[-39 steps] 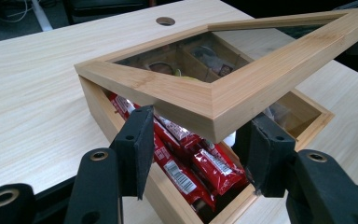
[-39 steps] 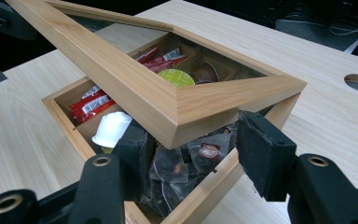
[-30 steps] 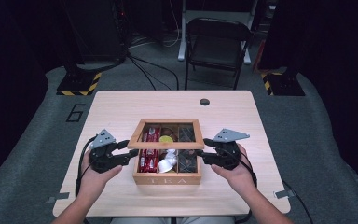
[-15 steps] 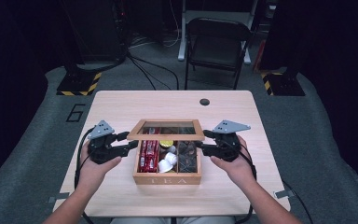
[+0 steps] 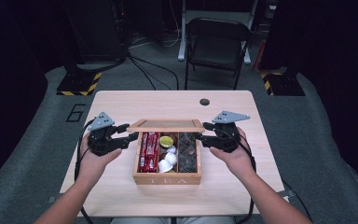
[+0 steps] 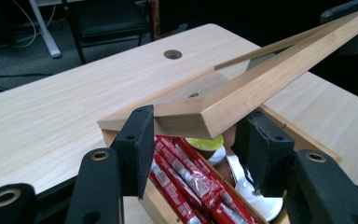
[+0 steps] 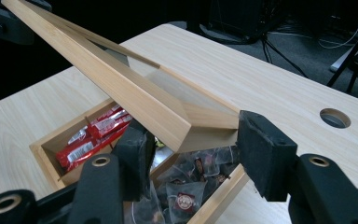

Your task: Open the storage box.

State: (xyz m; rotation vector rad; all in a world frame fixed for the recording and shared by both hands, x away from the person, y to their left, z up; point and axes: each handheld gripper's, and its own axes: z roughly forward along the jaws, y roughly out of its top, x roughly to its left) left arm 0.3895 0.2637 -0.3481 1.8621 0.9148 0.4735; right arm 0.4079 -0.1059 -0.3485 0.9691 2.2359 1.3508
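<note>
A wooden tea box (image 5: pixel 167 178) sits mid-table with its glass-paned lid (image 5: pixel 166 125) raised at the front and tilted up. My left gripper (image 5: pixel 133 137) grips the lid's left end, the corner (image 6: pixel 200 119) held between its pads (image 6: pixel 137 140). My right gripper (image 5: pixel 204 133) grips the right end (image 7: pixel 205 123) the same way, one pad (image 7: pixel 261 149) against the wood. Under the lid lie red sachets (image 5: pixel 148 151), white capsules (image 5: pixel 166 161) and dark tea bags (image 5: pixel 188 151).
The light wooden table (image 5: pixel 121 196) has a round cable hole (image 5: pixel 204 101) near its far edge. A black folding chair (image 5: pixel 216 44) stands behind the table. Cables trail from both grippers over the table's sides.
Both grippers have risen and carried the lid's front edge up with them. The box stands more open and more of its contents shows.
</note>
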